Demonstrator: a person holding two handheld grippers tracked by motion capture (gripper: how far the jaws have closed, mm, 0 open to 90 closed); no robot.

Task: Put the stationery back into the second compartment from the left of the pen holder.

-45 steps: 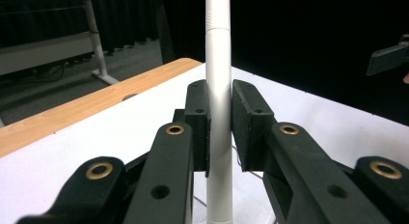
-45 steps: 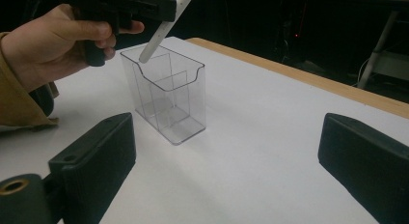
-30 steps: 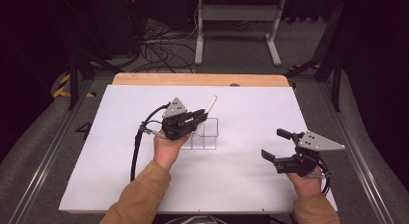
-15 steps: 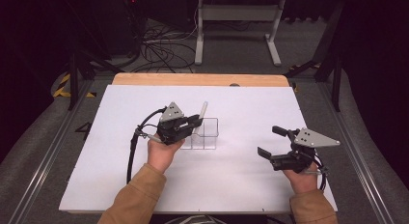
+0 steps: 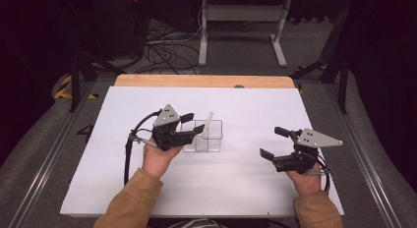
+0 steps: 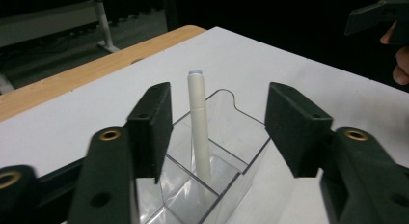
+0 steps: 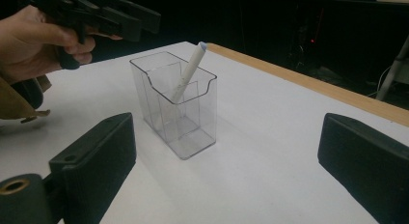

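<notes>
1. We see a clear plastic pen holder with inner dividers [image 5: 202, 136] standing upright near the middle of the white table sheet [image 5: 246, 188]; a cream-white capped pen [image 7: 189, 73] leans inside it, its tip down in one compartment and its capped end above the rim.
2. The left gripper [image 5: 193, 129] hovers at the holder's left side. Its jaws have just been opening and now stand apart; in the left gripper view the pen [image 6: 198, 127] rises between them, and neither pad touches it.
3. The right gripper [image 5: 275, 143] rests well apart, to the right of the holder, jaws wide and empty.
4. We judge the step in hand to be the release: the pen is dropped into the holder and the left gripper is clear of it.
5. The next move, in our judgement, calls for drawing the left gripper back and up without brushing the capped end or the holder's rim, since a nudge could tip the light holder.
</notes>
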